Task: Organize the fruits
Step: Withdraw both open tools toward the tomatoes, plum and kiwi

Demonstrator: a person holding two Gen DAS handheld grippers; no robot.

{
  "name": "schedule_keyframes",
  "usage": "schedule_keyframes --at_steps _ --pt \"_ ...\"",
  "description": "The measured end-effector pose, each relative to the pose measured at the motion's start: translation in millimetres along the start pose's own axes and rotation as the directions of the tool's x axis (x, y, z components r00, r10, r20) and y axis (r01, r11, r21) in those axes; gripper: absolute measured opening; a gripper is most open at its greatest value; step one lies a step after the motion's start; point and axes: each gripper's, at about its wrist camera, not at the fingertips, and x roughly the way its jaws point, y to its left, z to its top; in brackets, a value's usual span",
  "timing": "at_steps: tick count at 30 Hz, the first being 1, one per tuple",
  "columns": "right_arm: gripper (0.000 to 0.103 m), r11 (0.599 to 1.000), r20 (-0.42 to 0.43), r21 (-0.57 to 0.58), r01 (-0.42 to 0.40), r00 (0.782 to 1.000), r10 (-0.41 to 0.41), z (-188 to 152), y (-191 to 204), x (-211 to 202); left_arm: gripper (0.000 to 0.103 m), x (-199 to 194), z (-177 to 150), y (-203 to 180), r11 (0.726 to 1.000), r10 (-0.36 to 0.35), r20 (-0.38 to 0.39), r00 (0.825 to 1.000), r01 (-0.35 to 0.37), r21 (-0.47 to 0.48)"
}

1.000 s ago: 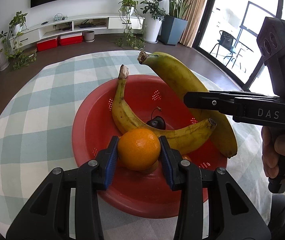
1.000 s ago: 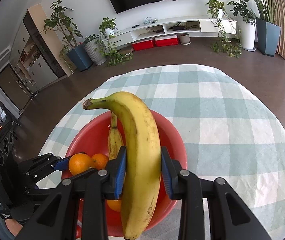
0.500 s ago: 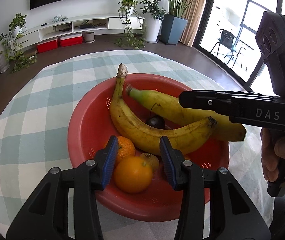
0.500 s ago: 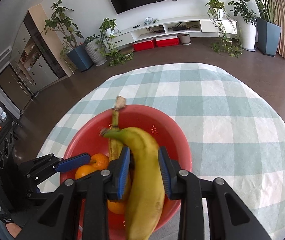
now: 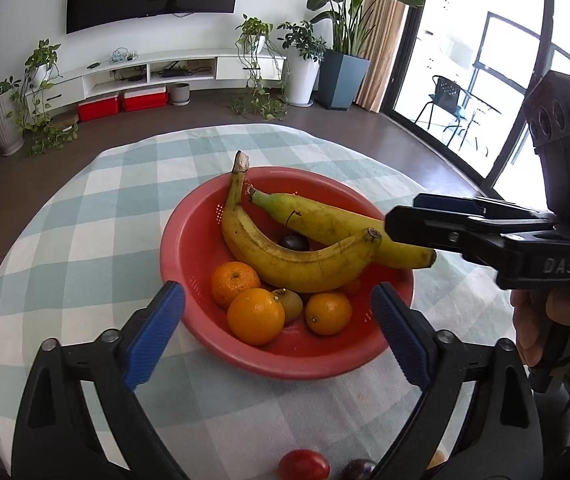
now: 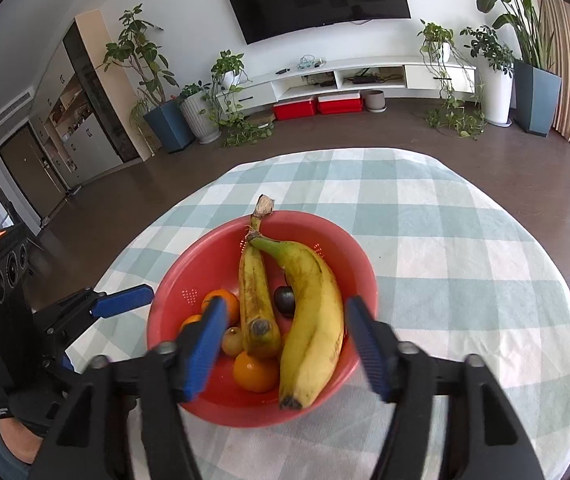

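Both grippers, left gripper (image 5: 277, 328) and right gripper (image 6: 285, 344), opening empty over red bowl (image 5: 189, 240) holding bananas (image 5: 285, 256), oranges (image 5: 255, 316)

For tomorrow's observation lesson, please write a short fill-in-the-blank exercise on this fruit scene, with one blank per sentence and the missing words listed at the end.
1. The two bananas lie inside a bowl whose colour is ____.
2. The tablecloth under the bowl has a ____ pattern in pale green and white.
3. The number of bananas in the bowl is ____.
4. Between the jaws of the left gripper, which are opening, there is ____ held.

Missing words: red; checked; two; nothing
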Motion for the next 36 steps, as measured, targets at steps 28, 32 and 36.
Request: schedule_keyframes --at_steps 28,32,36 --pt "0.092 0.997 0.003 0.052 -0.052 0.999 0.052 -157.6 26.5 -63.4 0.102 -84.4 -131.0 -29.6 0.978 -0.002 -0.158 0.987 0.035 0.205" --pt "0.088 0.998 -0.002 0.042 -0.051 0.999 0.051 -158.8 27.3 -62.2 0.102 -79.0 -117.5 -33.5 0.952 -0.013 -0.163 0.986 0.062 0.299" --pt "0.087 0.998 -0.01 0.022 -0.05 0.999 0.05 -160.1 30.3 -60.6 0.102 -67.3 -103.6 -41.3 0.902 -0.01 -0.183 0.983 0.087 0.422"
